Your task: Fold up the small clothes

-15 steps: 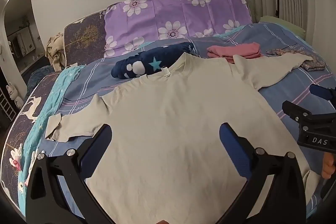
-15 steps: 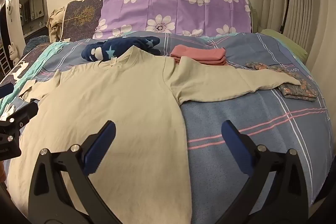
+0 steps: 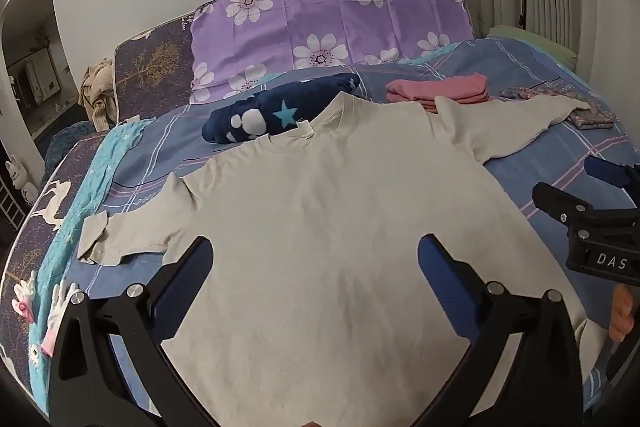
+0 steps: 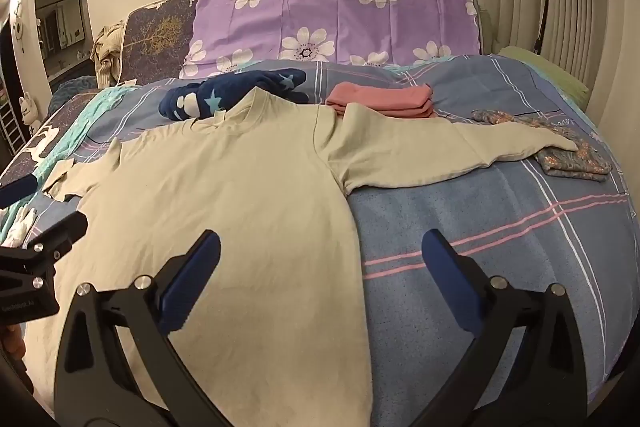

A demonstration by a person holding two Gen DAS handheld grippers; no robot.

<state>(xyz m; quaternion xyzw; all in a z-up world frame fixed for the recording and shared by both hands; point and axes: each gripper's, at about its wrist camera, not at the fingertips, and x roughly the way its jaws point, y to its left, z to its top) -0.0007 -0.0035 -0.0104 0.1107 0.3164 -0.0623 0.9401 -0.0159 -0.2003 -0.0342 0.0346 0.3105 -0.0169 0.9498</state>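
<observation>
A beige long-sleeved shirt [image 3: 320,211] lies spread flat on the bed, collar toward the pillows; it also shows in the right wrist view [image 4: 224,211]. Its right sleeve [image 4: 440,151] stretches out to the right; the left sleeve [image 3: 120,239] is partly folded on itself. My left gripper [image 3: 316,259] is open and empty above the shirt's body. My right gripper [image 4: 320,255] is open and empty above the shirt's right side edge and the blue bedspread. Each gripper appears at the edge of the other's view.
A navy star-patterned garment [image 3: 276,111] lies behind the collar. A folded pink stack [image 4: 380,101] and a folded floral cloth [image 4: 572,155] lie at the back right. Purple flowered pillows [image 4: 332,19] stand against the wall. The plaid bedspread [image 4: 500,247] extends to the right.
Both grippers have stayed open and moved very little; the view has shifted only slightly. The shirt has not moved.
</observation>
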